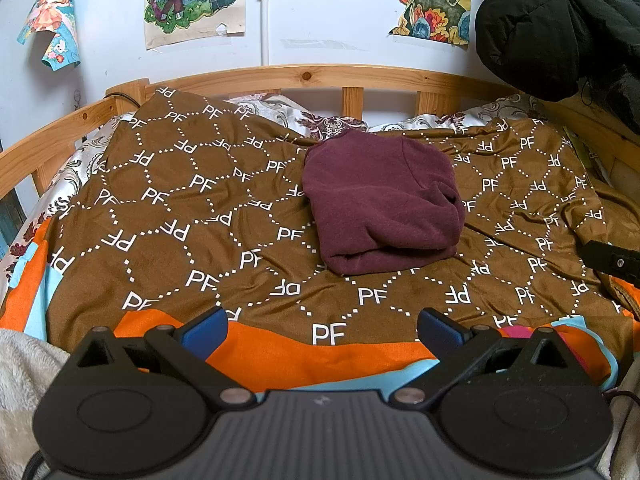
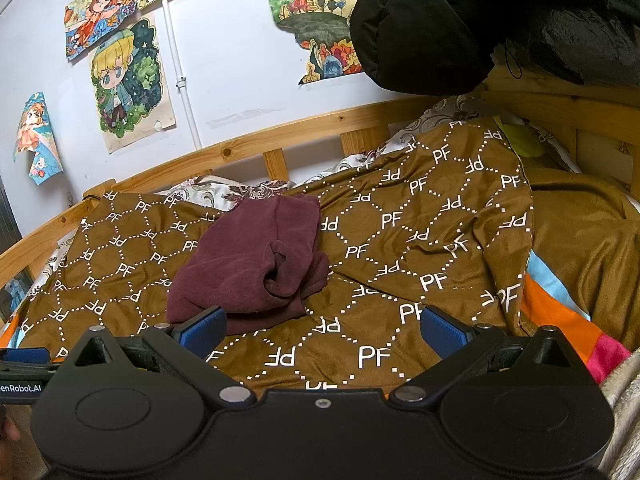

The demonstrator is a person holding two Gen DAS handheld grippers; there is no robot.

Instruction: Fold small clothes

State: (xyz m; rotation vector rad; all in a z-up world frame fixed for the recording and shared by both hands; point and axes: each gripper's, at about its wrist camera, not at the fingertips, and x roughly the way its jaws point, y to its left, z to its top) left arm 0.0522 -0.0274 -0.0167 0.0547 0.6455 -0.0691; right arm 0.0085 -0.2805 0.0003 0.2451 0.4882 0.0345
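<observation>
A maroon garment (image 1: 380, 204) lies folded into a compact bundle on the brown PF-patterned cover (image 1: 180, 200) in the middle of the bed. It also shows in the right wrist view (image 2: 248, 264), with a rolled fold at its right side. My left gripper (image 1: 322, 330) is open and empty, held back over the near edge of the bed, well short of the garment. My right gripper (image 2: 322, 330) is open and empty, just in front of the garment's near edge. The right gripper's tip shows at the right edge of the left wrist view (image 1: 612, 260).
A wooden bed rail (image 1: 320, 76) runs along the far side against a white wall with drawings. A black padded jacket (image 1: 560, 24) hangs at the upper right. An orange and light blue blanket (image 1: 320, 360) lies at the near edge. A beige fleece (image 1: 24, 368) lies at near left.
</observation>
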